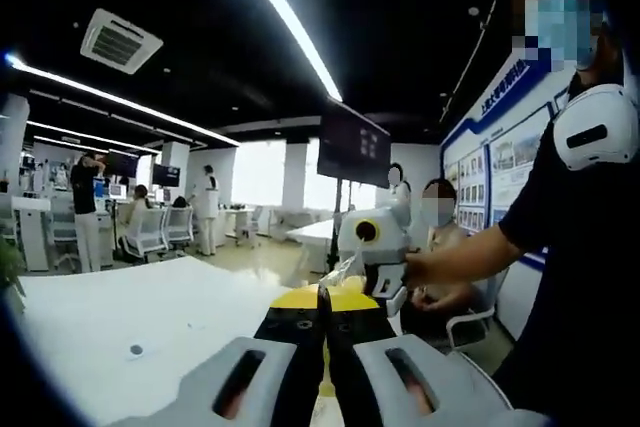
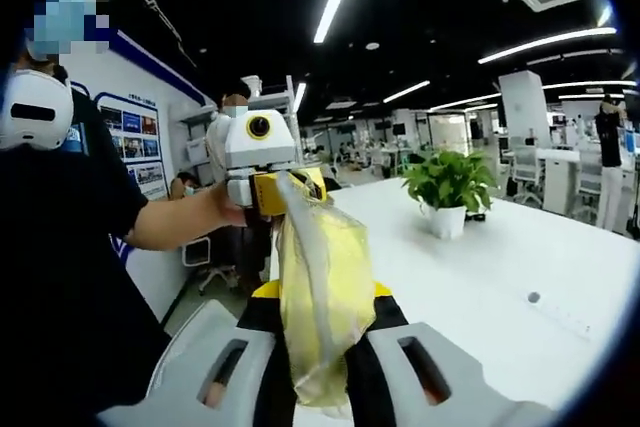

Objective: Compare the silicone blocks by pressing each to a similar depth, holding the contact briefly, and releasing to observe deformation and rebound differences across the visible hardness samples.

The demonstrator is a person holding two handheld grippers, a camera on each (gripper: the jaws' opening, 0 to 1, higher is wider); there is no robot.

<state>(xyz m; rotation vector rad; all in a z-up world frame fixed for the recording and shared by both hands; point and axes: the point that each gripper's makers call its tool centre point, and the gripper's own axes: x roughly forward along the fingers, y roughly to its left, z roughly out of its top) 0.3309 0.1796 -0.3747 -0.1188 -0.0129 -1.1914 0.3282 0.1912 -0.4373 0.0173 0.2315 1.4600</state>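
Observation:
A soft yellow translucent bag [image 2: 325, 277] hangs stretched between my two grippers above the white table's edge. My right gripper [image 2: 318, 312] is shut on its lower end, and the crumpled film covers the jaw tips. The bag's upper end runs to my left gripper [image 2: 284, 190], which a hand holds up facing this camera. In the left gripper view my left gripper [image 1: 322, 299] has its black jaws pressed together, and a thin pale strip of the bag [image 1: 343, 269] runs from their tips up to the right gripper [image 1: 362, 269]. I see no silicone blocks.
A person in a dark shirt [image 2: 60, 247] holds both grippers beside the long white table [image 2: 480, 267]. A potted plant [image 2: 448, 185] stands on it. A seated person [image 1: 438, 222], a screen on a stand [image 1: 353, 142], office chairs [image 1: 150, 232] and standing people fill the room behind.

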